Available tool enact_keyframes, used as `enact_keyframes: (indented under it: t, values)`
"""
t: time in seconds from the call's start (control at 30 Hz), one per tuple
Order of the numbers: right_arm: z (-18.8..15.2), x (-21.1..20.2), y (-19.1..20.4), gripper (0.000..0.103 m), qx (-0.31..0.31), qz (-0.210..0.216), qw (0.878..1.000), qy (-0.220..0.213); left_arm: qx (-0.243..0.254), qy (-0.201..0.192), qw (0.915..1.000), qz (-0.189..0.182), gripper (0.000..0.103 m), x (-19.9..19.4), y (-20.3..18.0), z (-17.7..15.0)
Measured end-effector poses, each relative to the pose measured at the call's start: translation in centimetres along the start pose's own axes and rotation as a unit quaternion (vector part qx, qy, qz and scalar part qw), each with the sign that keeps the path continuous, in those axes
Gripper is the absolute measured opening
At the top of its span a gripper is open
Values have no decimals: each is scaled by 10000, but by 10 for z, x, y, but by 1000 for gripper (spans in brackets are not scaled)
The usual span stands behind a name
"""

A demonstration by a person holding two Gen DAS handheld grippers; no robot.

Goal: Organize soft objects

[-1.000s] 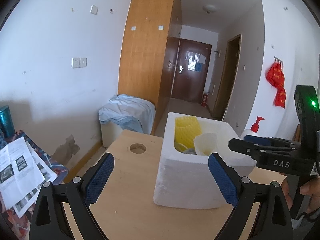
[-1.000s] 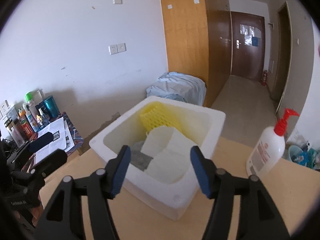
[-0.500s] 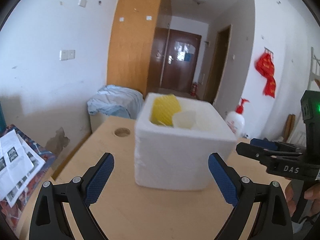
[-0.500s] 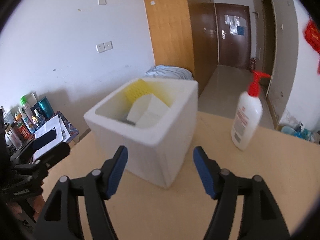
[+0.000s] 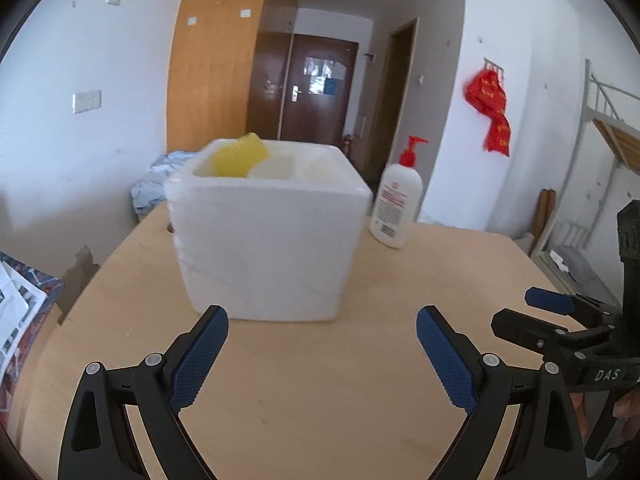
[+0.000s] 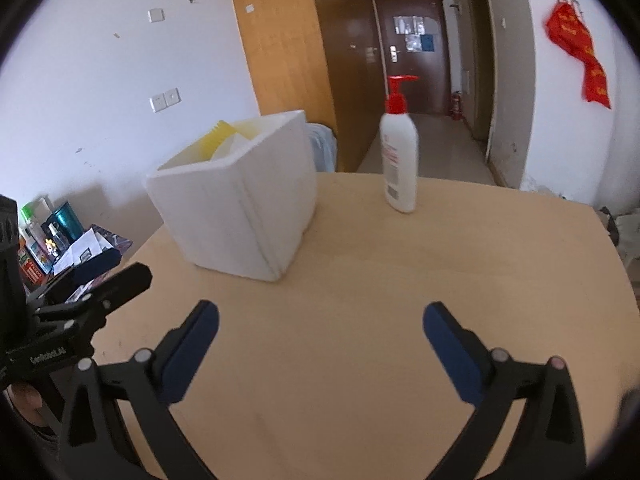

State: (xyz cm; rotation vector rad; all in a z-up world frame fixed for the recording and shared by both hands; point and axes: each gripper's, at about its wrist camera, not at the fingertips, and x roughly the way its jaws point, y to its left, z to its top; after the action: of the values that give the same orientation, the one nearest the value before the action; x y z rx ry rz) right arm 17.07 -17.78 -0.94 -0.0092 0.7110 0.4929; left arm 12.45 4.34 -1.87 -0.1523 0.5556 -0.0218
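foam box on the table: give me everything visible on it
The foam box is white, roughly cubic, thick-walled and open-topped, with what looks like expanded-foam walls; faint lines run across the walls. It stands upright on the wooden table, left of a pump bottle and apart from it. A yellow ribbed piece and white pieces rise just above its rim. Neither gripper touches it.

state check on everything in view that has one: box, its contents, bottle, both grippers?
foam box: upright on the table, open top, no lid.
yellow foam piece: inside the box, poking above the rim.
white foam pieces: inside the box.
pump bottle: upright, beside the box, apart from it.
left gripper: open, empty.
right gripper: open, empty, jaws have just been opening.
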Motion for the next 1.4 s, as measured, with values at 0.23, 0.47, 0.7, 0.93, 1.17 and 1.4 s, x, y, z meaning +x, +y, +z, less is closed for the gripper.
enact_keyframes:
  t: [0.23, 0.47, 0.7, 0.93, 1.17, 1.4]
  values:
    - [-22, -24, -6, 103, 89, -260, 9994, -199, 208, 37, 9998, -55, 95, -8, -21, -15]
    - [-53, -56, -7, 103, 215, -504, 9978, -370, 368, -75, 9993, -91, 95, -31, -31, -39]
    - [-74, -101, 5, 103, 193, -651, 9941, -849, 452, -526, 9974, -187, 95, -75, -46, -56]
    - [-85, -138, 13, 103, 156, -677, 9871, -1446, 691, -1155, 9908, -164, 95, -124, -64, -66]
    - [-93, -166, 21, 103, 99, -757, 9767, -2005, 735, -1618, 9841, -64, 96, -160, -71, -72]
    - [-101, -177, 33, 103, -34, -980, 9675, -2329, 507, -2014, 9779, 227, 101, -188, -65, -80]
